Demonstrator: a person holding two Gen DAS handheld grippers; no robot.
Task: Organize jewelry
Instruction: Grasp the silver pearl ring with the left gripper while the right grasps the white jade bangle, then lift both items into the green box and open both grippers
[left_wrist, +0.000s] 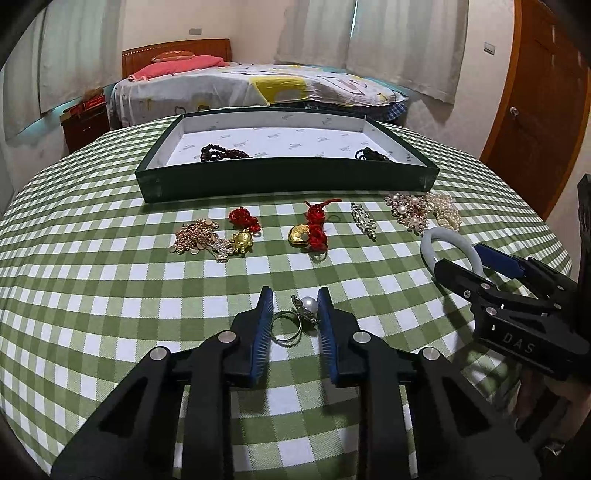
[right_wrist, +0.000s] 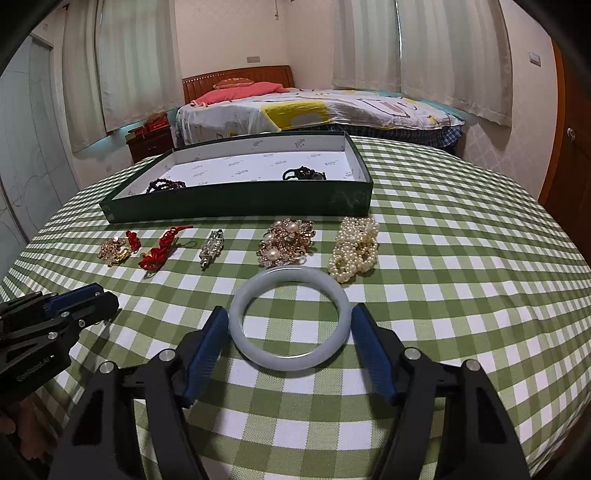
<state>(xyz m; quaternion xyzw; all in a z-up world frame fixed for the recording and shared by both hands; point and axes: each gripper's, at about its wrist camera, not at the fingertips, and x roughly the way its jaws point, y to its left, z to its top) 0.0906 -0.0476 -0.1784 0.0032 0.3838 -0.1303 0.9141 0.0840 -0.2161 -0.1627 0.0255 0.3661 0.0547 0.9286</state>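
A pearl ring lies on the green checked tablecloth, and my left gripper is shut on it. One blue pad meets the band, the other the pearl. A pale jade bangle lies flat between the fingers of my right gripper, which is open. Its left pad is at the bangle's rim, and a sliver of cloth shows by the right pad. In the left wrist view the right gripper straddles the bangle at the right edge. The dark green tray behind holds two dark bead bracelets.
A row of jewelry lies in front of the tray: gold chains, red knotted charms, a silver clip, a pearl brooch and a pearl strand. A bed, a wooden door and curtains stand beyond the round table.
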